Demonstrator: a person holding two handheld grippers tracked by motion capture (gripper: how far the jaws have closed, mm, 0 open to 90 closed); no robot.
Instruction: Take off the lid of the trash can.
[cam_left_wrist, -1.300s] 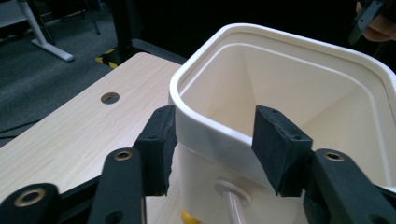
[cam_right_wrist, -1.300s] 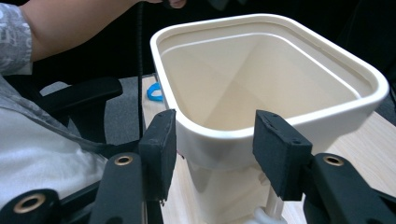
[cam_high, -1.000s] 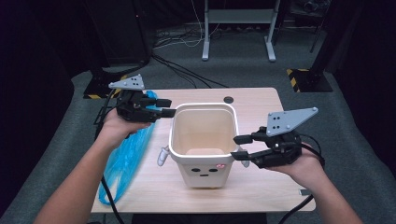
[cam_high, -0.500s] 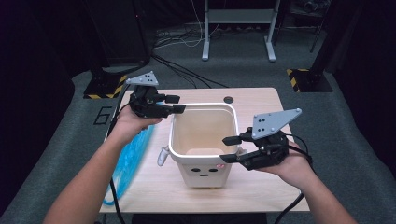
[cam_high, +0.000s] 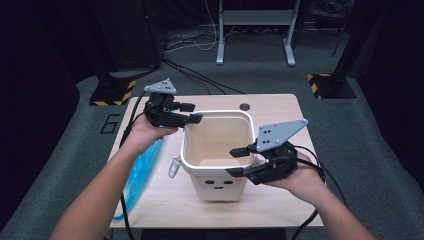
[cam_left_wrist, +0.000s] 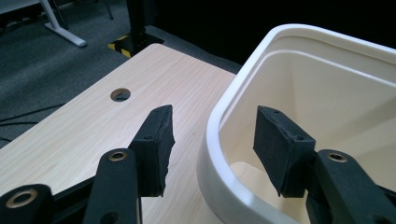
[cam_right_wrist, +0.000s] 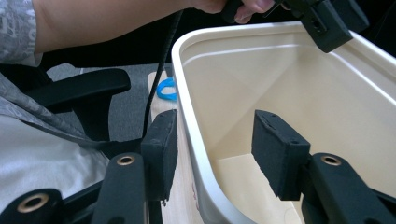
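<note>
A cream square bin (cam_high: 220, 185) with a small face on its front stands mid-table. My left gripper (cam_high: 196, 113) is at the bin's back-left corner. In the left gripper view its jaws (cam_left_wrist: 212, 130) straddle the rim of the bin (cam_left_wrist: 327, 93) with gaps on both sides; they have just been opening. My right gripper (cam_high: 232, 161) is at the front-right rim. In the right gripper view its jaws (cam_right_wrist: 215, 135) stand either side of the wall of the bin (cam_right_wrist: 289, 84), pads off it, and have also just been opening. The bin looks empty inside.
A blue plastic bag (cam_high: 142, 170) lies on the wooden table (cam_high: 280, 107) under the left forearm, left of the bin. A cable hole (cam_high: 244, 106) is near the table's far edge. A chair armrest (cam_right_wrist: 79, 86) sits by the near side. Cables trail off both grippers.
Both hands have drifted inward along the bin's rim, the left toward the back-left corner, the right leftward at the front right. Both pairs of jaws stand wider apart.
</note>
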